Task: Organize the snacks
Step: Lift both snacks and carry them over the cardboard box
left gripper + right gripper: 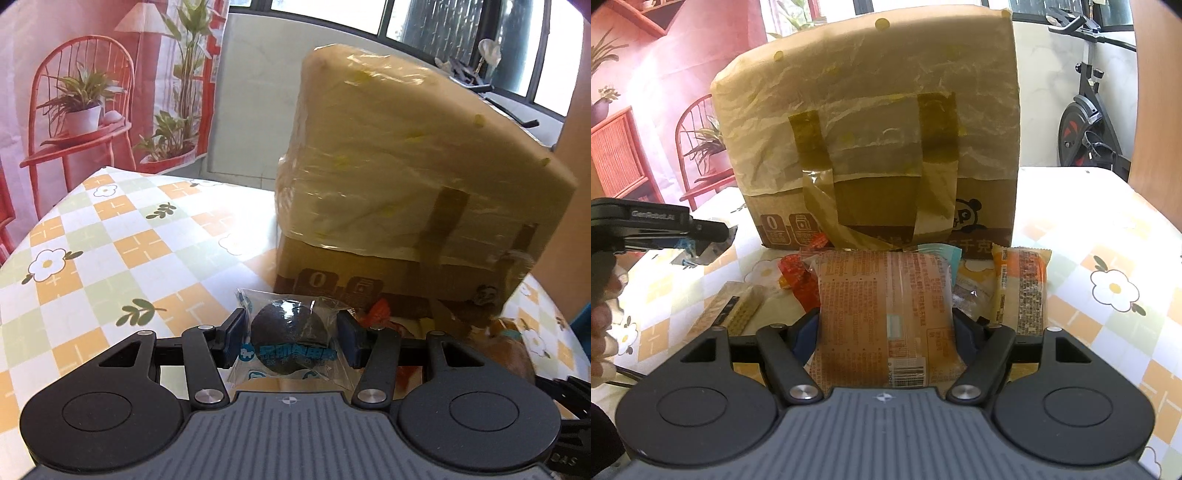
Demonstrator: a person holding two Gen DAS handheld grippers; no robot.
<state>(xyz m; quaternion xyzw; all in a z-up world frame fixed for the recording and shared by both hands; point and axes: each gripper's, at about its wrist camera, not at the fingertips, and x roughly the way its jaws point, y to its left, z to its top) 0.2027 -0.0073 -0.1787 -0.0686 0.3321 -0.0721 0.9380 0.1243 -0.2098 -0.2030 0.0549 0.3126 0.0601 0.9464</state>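
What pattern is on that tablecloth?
Orange, pale-green and white checks with white flowers on the tablecloth; clearest in the left wrist view.

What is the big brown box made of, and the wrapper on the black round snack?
The box looks like brown cardboard, matte with printed marks, part-covered in crinkly thin plastic and glossy tape. The snack wrapper seems clear shiny plastic film: you see through it and it glints.

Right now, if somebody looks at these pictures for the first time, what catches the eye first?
The big cardboard box, wrapped in plastic and brown tape, stands on the checked tablecloth and fills both views. In front of it, the right gripper is shut on an orange snack packet, and the left gripper is shut on a clear-wrapped dark round snack.
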